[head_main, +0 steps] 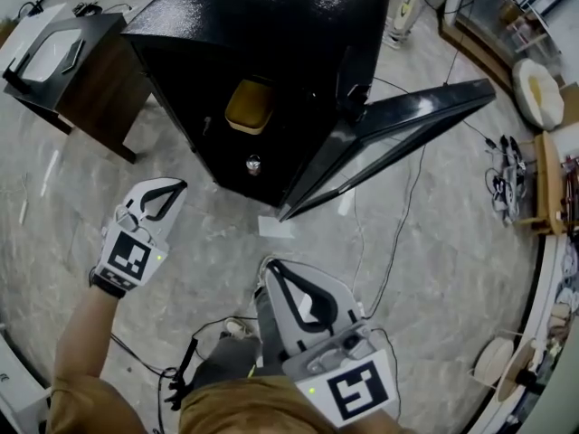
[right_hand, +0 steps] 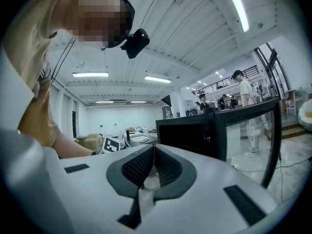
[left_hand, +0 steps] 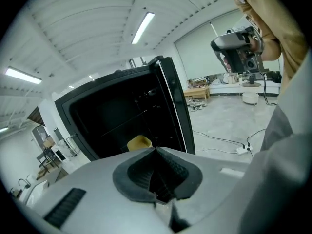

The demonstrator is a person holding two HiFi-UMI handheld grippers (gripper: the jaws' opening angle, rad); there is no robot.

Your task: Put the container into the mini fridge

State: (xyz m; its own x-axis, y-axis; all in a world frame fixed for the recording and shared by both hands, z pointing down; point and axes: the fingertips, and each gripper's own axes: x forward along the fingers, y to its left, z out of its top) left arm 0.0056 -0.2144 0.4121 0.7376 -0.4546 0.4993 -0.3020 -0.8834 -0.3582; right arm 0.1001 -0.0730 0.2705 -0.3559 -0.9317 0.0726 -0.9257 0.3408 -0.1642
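The yellow container [head_main: 249, 107] sits on a shelf inside the black mini fridge [head_main: 271, 16], whose glass door [head_main: 398, 125] stands open to the right. My left gripper [head_main: 181, 186] hovers over the floor in front of the fridge, below and left of the container, shut and empty. In the left gripper view its tips [left_hand: 156, 150] meet just under the container [left_hand: 139, 142] in the open fridge [left_hand: 97, 111]. My right gripper [head_main: 270, 266] is lower and close to my body, also shut with nothing held. The right gripper view has its closed jaws [right_hand: 153, 146] before the fridge [right_hand: 190, 130].
A small metal can [head_main: 253, 163] stands on the fridge's lower level. A dark side table [head_main: 81, 80] is left of the fridge. Cables [head_main: 389, 242] and a paper scrap [head_main: 276, 227] lie on the floor. A person [right_hand: 242, 89] stands behind the fridge.
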